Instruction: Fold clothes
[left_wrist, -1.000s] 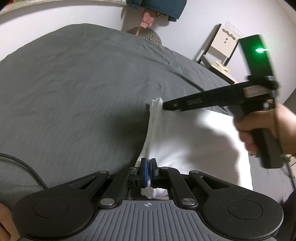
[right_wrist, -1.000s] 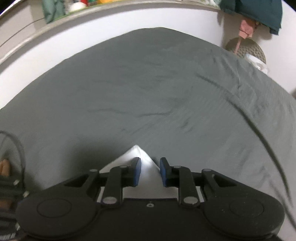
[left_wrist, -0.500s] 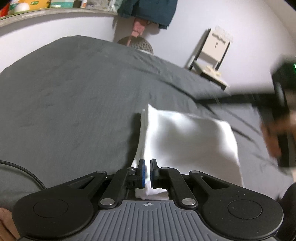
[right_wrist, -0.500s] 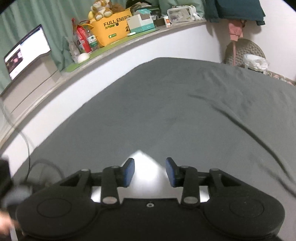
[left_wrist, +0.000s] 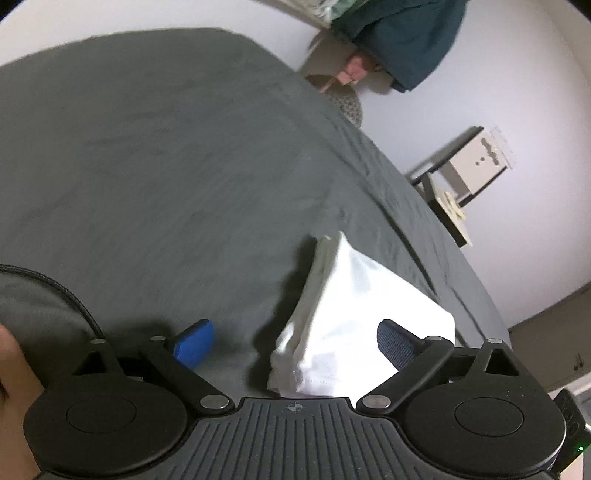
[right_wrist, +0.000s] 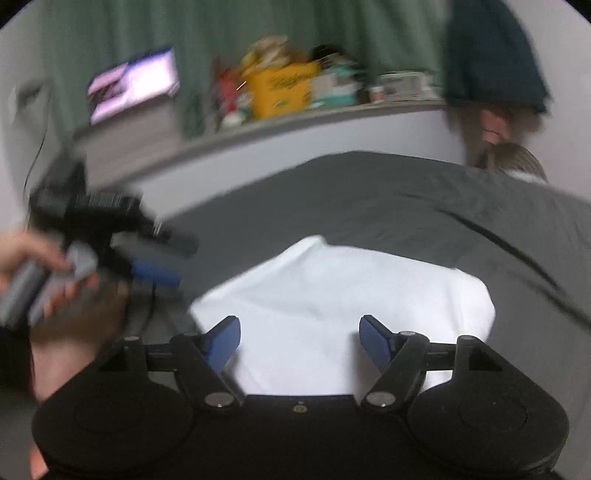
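The left gripper (left_wrist: 293, 341) is spreading its jaws wide, and its blue pads (left_wrist: 194, 346) are touching nothing; the near corner of the folded white garment (left_wrist: 354, 328) is lying between them, released. The right gripper (right_wrist: 300, 341) is also opening, its pads (right_wrist: 223, 341) standing apart above the near edge of the same garment (right_wrist: 343, 295) without pressing on it. The garment is resting as a compact, layered rectangle on the dark grey bedsheet (left_wrist: 155, 177), stacked edges showing along its left side in the left wrist view. In the right wrist view, blurred, the person's left hand (right_wrist: 40, 280) is holding the other gripper just left of the garment. Beyond the bed, a shelf (right_wrist: 280, 114) is carrying a yellow box (right_wrist: 282, 90), and a dark teal cloth (left_wrist: 402, 37) is hanging on the wall.
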